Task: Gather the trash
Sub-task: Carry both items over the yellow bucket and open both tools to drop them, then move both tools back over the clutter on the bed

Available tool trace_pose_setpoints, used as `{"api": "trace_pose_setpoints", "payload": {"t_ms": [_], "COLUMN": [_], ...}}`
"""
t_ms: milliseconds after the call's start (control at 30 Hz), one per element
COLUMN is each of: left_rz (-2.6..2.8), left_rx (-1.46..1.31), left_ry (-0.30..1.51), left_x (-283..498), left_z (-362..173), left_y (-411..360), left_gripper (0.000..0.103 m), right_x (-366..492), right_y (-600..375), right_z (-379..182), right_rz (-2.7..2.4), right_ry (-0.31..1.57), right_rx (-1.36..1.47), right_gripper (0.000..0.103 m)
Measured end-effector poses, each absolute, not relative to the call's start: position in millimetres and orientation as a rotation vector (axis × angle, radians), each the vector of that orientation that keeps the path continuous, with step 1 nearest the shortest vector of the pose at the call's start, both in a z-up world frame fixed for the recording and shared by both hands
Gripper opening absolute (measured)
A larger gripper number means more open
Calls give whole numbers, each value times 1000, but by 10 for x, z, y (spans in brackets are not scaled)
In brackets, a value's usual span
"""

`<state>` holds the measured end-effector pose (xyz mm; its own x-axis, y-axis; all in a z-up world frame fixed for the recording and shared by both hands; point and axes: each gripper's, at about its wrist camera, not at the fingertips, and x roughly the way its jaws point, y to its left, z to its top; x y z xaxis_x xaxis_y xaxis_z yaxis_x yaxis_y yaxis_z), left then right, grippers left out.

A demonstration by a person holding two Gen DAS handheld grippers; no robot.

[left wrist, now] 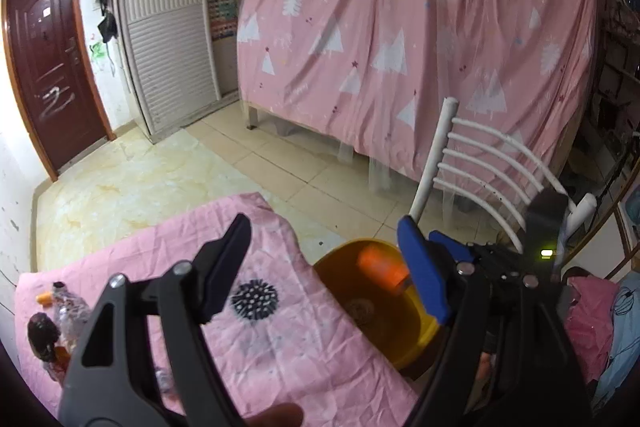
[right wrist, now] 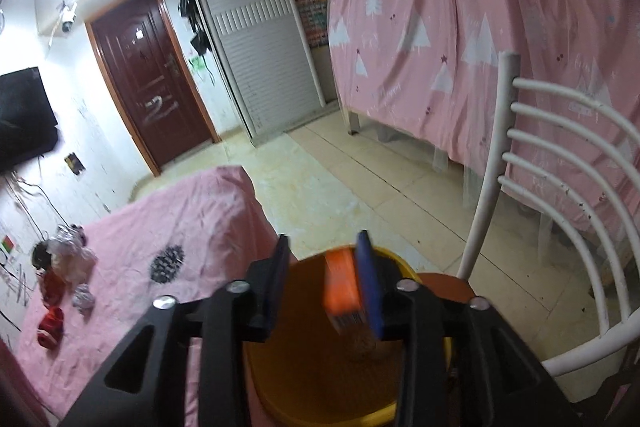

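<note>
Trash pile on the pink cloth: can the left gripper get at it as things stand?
Probably yes. The left gripper is open and holds nothing, and the trash pile lies uncovered on the pink cloth, with nothing between them.

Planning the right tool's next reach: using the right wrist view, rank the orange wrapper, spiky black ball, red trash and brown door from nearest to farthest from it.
1. Orange wrapper: between the right tool's fingers, by the blue one, over the yellow bin.
2. Spiky black ball: left, on the pink cloth.
3. Red trash: far left cloth edge.
4. Brown door: across the room.

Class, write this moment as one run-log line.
task: collect trash | right claw: open over yellow bin, orange packet dropping | left claw: open, empty | more trash on table
</note>
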<state>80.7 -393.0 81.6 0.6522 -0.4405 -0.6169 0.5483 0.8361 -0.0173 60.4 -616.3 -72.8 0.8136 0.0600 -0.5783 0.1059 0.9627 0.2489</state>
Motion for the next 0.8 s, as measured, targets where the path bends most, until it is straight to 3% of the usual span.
{"api": "trace_pose_setpoints", "payload": {"t_ms": [67, 100, 800], "left_rz": [-559, -558, -354], "left_rx": [159, 154, 29], "left_ry": [645, 642, 597], "left_x": [776, 762, 718], "left_z": [858, 872, 954], "left_y": [-3803, -3766, -2223], "left_gripper": [72, 72, 72], "right_x": [671, 679, 825], "right_y": [-6130, -6104, -4684], "right_z": [-766, -755, -166], "right_rz": [-44, -47, 176], "right_ry": [634, 635, 570], "right_rx": [272, 273, 89], "right_gripper": [64, 67, 69]}}
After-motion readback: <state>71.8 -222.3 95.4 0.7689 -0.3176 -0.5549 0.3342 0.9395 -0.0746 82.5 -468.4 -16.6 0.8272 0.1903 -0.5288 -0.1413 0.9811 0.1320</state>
